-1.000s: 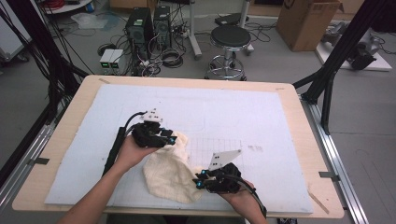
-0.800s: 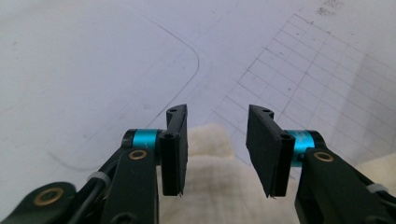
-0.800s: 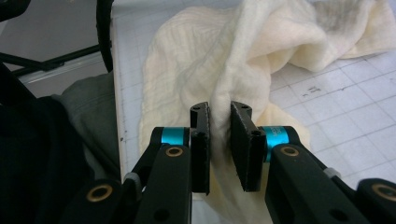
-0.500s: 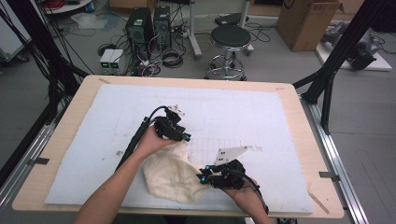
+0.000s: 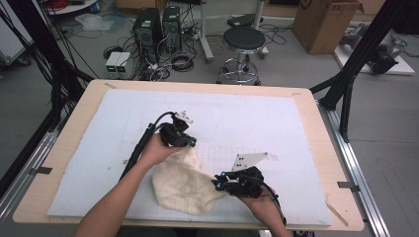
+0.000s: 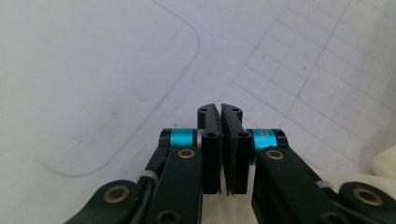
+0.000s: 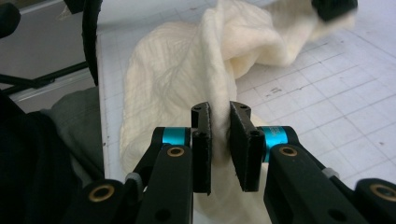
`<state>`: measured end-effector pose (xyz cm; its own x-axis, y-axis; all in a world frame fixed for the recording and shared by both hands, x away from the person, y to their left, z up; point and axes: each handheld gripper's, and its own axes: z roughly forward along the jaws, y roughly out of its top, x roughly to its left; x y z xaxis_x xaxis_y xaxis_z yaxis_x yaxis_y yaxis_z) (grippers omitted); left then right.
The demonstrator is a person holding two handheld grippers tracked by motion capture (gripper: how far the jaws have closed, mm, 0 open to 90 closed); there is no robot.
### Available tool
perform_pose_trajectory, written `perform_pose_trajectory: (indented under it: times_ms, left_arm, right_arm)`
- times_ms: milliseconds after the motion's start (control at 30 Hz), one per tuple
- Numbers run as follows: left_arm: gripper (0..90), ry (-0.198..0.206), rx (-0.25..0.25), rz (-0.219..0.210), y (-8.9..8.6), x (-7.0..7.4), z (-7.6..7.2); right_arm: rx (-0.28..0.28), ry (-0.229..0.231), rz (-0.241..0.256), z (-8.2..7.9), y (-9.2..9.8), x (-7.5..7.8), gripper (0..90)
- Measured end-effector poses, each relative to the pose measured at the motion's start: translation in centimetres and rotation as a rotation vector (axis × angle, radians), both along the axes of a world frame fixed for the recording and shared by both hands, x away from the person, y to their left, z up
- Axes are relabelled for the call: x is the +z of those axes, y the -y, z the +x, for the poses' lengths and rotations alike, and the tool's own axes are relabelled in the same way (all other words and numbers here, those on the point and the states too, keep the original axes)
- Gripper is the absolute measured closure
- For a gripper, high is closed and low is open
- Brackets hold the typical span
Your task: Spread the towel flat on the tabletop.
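We look down on a wooden table (image 5: 64, 148) covered by a pale mat (image 5: 257, 123) printed with a faint grid. A person's two forearms come in from the near edge, each hand holding a black two-jaw gripper with blue rings.

A cream cloth (image 5: 185, 182) lies crumpled on the mat near the front edge, stretched between the two grippers. One end rises toward the left gripper (image 5: 190, 143), which sits at the cloth's far upper corner, near the middle of the mat. The other end reaches the right gripper (image 5: 218, 184), which lies low on the mat at the cloth's right edge, with a grey three-cornered plate just behind it.

In the left gripper view, we see the left gripper (image 6: 220, 140) with its jaws pressed nearly together, a hairline gap between them. Cream cloth (image 6: 355, 182) shows under and beside the jaw bases, but we cannot make out fabric between the tips, so we cannot tell whether it has hold of the cloth.

In the right gripper view, the right gripper (image 7: 219, 135) has its jaws closed on a raised fold of the cloth (image 7: 173, 79), the fabric pinched in the narrow gap between them. The cloth climbs away from the jaws in a ridge, then drapes toward the other gripper at the top right.

Beyond the table we see a stool (image 5: 245, 39) and computer towers (image 5: 158, 24) on the floor.
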<state>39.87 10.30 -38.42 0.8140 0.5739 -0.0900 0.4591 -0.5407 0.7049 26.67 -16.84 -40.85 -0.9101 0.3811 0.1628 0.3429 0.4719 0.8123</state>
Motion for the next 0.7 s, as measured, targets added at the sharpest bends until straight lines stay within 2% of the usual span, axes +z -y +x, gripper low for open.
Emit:
perform_pose_trajectory:
  times_ms: [133, 233, 300, 367, 433, 533, 633, 700]
  left_arm:
    - [86.3, 0.066, 0.070, -0.077, -2.8, 2.3, -0.6]
    - [86.3, 0.077, 0.117, -0.131, -5.2, 3.5, -1.2]
    - [86.3, 0.084, 0.139, -0.156, -6.5, 3.8, -2.0]
    - [86.3, 0.070, 0.152, -0.176, -7.6, 3.5, -2.9]
    - [86.3, 0.059, 0.165, -0.170, -8.4, 2.7, -4.0]
    - [86.3, 0.023, 0.187, -0.202, -9.5, 1.0, -5.8]
    - [86.3, 0.013, 0.175, -0.172, -10.0, -0.6, -7.6]
    - [86.3, 0.013, 0.174, -0.168, -10.3, -1.5, -8.6]
  right_arm:
    - [-0.018, 0.028, 0.000, -0.3, 0.7, 0.9, 83.3]
    - [-0.047, 0.059, 0.001, -0.5, 1.6, 1.9, 83.7]
    - [-0.060, 0.074, 0.005, -0.9, 2.0, 2.6, 83.8]
    - [-0.056, 0.087, 0.000, -1.5, 1.9, 2.8, 83.8]
    - [-0.036, 0.082, -0.018, -2.0, 1.4, 2.5, 83.8]
    - [0.006, 0.039, -0.048, -2.8, 0.2, 1.3, 83.8]
    - [0.056, -0.002, -0.090, -3.3, -0.9, 0.0, 83.7]
    - [0.082, -0.019, -0.108, -3.6, -1.5, -0.5, 81.8]
